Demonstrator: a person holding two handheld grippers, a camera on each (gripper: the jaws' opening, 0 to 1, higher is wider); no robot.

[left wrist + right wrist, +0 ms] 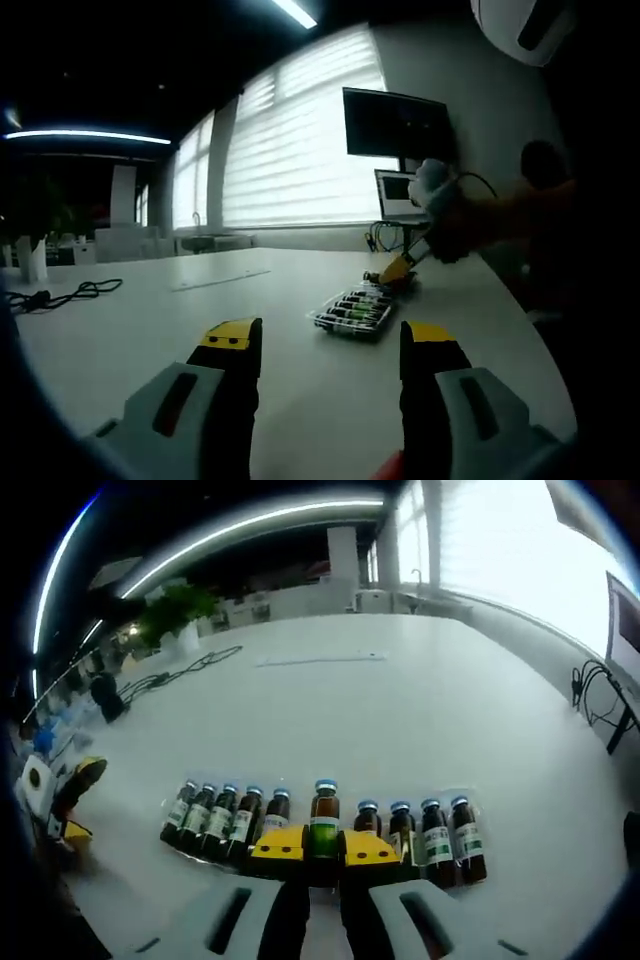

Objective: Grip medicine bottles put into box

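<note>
Several brown medicine bottles (225, 815) with blue caps and white-green labels stand in a row in a clear tray (470, 805) on the white table. My right gripper (323, 848) is shut on one bottle (323, 815) in the middle of the row, and its cap sits higher than its neighbours. In the left gripper view the same tray (352, 312) lies ahead on the table, with the right gripper (398, 270) at its far end, held by a gloved hand (432, 185). My left gripper (330, 345) stands open above bare table, well short of the tray.
A black cable (190, 665) and a potted plant (175, 610) lie at the far left of the table. A flat strip (320, 660) rests mid-table. A monitor (395, 125) and a laptop (398, 195) stand behind the tray. The person's orange sleeve (520, 215) reaches in from the right.
</note>
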